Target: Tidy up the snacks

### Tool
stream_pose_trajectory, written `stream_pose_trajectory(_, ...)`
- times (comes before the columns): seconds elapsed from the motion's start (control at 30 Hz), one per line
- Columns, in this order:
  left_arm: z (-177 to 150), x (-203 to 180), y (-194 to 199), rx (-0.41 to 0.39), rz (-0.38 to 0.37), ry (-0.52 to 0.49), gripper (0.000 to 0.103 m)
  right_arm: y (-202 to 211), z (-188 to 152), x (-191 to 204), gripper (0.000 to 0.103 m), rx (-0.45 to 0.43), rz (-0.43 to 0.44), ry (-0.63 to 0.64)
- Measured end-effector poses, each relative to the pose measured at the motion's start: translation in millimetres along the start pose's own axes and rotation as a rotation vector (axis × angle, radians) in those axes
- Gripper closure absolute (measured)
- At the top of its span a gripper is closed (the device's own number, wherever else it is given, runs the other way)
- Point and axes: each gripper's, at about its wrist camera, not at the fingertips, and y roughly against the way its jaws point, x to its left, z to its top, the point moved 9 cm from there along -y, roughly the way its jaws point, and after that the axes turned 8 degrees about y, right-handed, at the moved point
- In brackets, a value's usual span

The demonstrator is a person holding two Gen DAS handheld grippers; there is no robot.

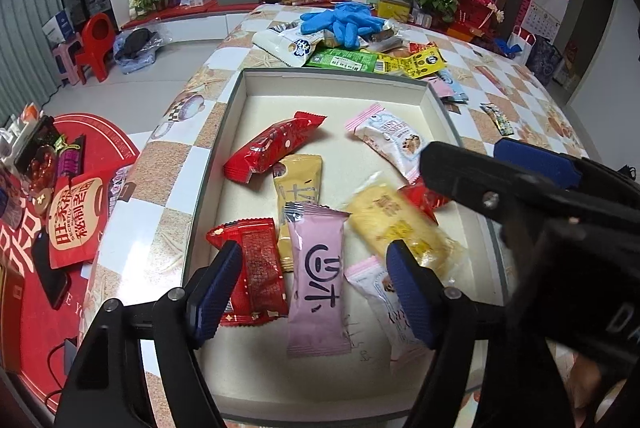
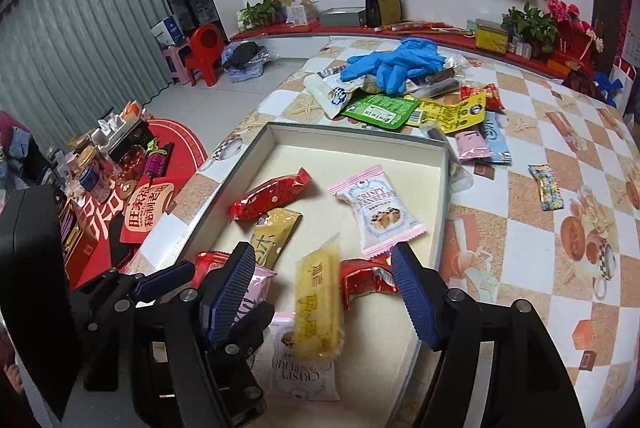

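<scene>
A shallow cream box (image 1: 256, 79) (image 2: 276, 135) on the checked table holds several snack packets. My left gripper (image 1: 314, 288) is open above a pink packet (image 1: 318, 280), beside a dark red packet (image 1: 256, 272). My right gripper (image 2: 324, 292) is open and empty over a yellow packet (image 2: 318, 304), which looks blurred, and a crumpled red packet (image 2: 366, 278). The right gripper also shows in the left wrist view (image 1: 460, 163). A red packet (image 1: 276, 145) (image 2: 272, 197), a gold packet (image 1: 298, 183) and a pink-white Crispy packet (image 1: 392, 139) (image 2: 376, 214) lie further in.
Beyond the box lies a pile of loose snacks (image 2: 400, 107) with blue gloves (image 1: 340, 21) (image 2: 396, 61) on top. More packets (image 2: 480, 143) and a small speckled one (image 2: 546, 185) lie on the table to the right. A red table with jars (image 2: 100, 167) stands left.
</scene>
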Motion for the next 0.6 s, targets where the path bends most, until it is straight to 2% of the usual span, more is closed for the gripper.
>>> stream_pose_trajectory(0.3,-15,-12,13,-0.004,-0.033,-0.02,0.019,32,-29,-27,0.031,-0.021,0.002,-0.068)
stream_pose_trajectory(0.43,-20,-15,22,-0.034,-0.019,-0.012,0.013,46,-49,-43,0.031,-0.029,-0.021,-0.091)
stream_pose_trajectory(0.6,-26,-25,27,-0.019,-0.091,0.043,0.013,56,-84,-77,0.031,-0.017,-0.118,-0.064)
